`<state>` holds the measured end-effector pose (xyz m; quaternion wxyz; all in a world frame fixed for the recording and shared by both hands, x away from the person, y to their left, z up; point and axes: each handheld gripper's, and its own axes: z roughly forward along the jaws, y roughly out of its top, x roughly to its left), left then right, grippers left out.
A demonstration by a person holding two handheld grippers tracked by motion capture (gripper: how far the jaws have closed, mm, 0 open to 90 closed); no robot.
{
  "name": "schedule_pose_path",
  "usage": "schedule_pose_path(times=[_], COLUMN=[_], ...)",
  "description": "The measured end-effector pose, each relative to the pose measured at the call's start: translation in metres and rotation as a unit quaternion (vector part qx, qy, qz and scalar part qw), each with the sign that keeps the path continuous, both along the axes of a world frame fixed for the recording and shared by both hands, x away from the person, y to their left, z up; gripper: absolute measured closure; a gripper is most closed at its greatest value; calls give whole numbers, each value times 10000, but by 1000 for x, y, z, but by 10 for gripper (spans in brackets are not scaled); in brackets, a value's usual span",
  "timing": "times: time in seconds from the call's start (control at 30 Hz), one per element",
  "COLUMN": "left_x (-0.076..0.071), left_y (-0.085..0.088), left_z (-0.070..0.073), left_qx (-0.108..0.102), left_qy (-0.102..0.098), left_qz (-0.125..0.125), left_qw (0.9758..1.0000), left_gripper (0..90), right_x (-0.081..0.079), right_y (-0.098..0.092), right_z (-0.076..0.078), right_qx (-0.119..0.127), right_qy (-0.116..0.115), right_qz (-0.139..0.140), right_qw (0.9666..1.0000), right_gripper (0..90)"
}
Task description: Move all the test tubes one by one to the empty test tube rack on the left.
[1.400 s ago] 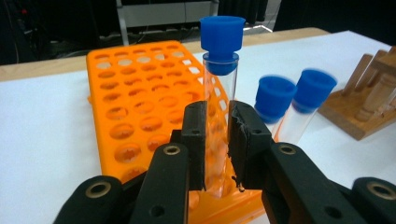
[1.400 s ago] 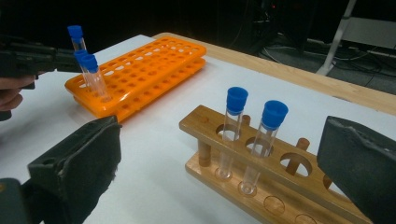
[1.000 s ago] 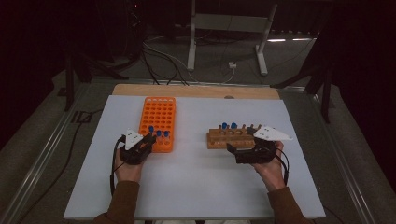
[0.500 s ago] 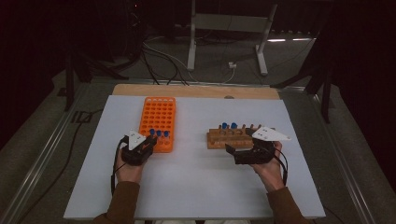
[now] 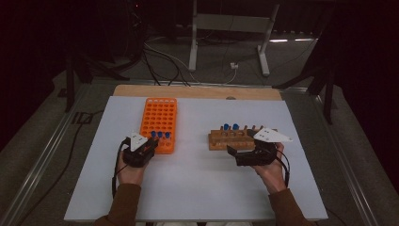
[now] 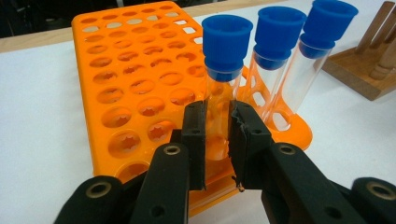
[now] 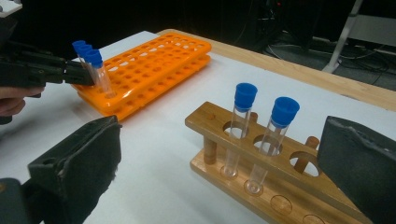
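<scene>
An orange tube rack lies on the white table, with three blue-capped clear tubes standing in its near row. My left gripper is shut on the leftmost of them, the held tube, its pads pressing the glass below the cap while the tube stands in its hole. From above, the left gripper sits at the rack's near right corner. My right gripper stands open and empty in front of a wooden rack, which holds two blue-capped tubes. Seen from above, the right gripper is just short of that rack.
The white table top has bare room between the two racks and along the near edge. A wooden strip runs along its far edge. Beyond it are cables and a metal stand on the dark floor.
</scene>
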<state>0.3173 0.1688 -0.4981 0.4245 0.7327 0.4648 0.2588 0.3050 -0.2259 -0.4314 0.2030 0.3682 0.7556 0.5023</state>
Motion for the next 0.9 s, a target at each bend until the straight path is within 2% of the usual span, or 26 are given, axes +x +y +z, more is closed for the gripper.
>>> schedule_pose_path(times=[0.07,0.17,0.27,0.43,0.6,0.67,0.77,0.87,0.9], left_x=[0,-4,-10,-21,-33,-37,-41,-42,-43], left_y=[2,5,9,14,13,14,16,17,18], left_z=[0,2,6,14,22,25,26,26,27], left_qx=[-74,-209,-292,-558,-617,-630,-632,-643,-667], left_qy=[57,56,-28,-122,-267,-322,-385,-369,-381], left_qz=[-19,-22,2,-242,-286,-232,-179,-114,-114], left_qw=[10000,9998,9996,9981,9973,9972,9971,9972,9970], left_gripper=[746,650,560,487,267,186,146,22,15], right_x=[0,0,1,3,7,10,14,18,19], right_y=[0,0,1,0,-2,-2,-4,-4,-4], right_z=[0,0,0,3,5,6,6,5,5], right_qx=[2,-6,-19,-24,-72,-124,-185,-194,-213], right_qy=[0,-4,-5,-16,-12,-12,-4,47,49], right_qz=[4,6,15,-18,-110,-149,-209,-257,-291], right_qw=[10000,10000,10000,10000,9999,9998,9996,9995,9993], right_gripper=[0,0,0,0,1,12,60,90,106])
